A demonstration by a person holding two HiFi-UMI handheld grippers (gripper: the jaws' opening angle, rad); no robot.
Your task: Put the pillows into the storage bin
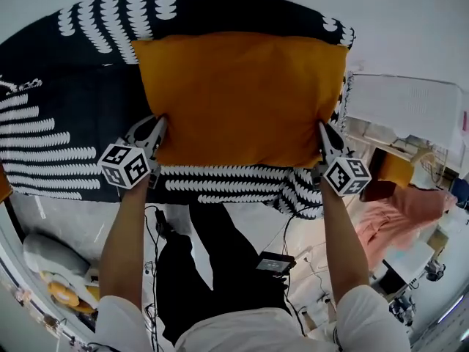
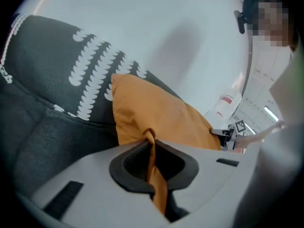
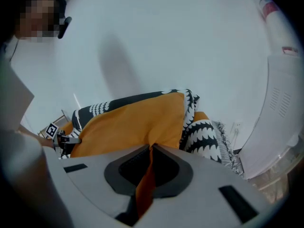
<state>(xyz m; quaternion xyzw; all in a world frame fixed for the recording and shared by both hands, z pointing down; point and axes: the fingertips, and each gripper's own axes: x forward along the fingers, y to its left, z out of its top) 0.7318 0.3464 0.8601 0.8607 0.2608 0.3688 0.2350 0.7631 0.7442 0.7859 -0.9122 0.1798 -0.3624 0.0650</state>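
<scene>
A large orange pillow (image 1: pixel 242 94) lies on a black blanket with white scallop rows (image 1: pixel 66 116). My left gripper (image 1: pixel 157 132) is shut on the pillow's near left corner, and orange cloth (image 2: pixel 153 151) runs pinched between its jaws. At the near right corner my right gripper (image 1: pixel 322 136) is shut on the pillow too, with a fold of the orange fabric (image 3: pixel 148 167) caught between its jaws. In the right gripper view the pillow (image 3: pixel 137 122) stretches away to the left gripper (image 3: pixel 64 139). No storage bin is recognisable in any view.
A white unit (image 1: pixel 410 108) stands right of the blanket. Pink cloth (image 1: pixel 399 211) and clutter lie on the floor at the right. Cables and a small black box (image 1: pixel 275 262) lie by the person's legs. A grey and yellow object (image 1: pixel 51 270) sits at lower left.
</scene>
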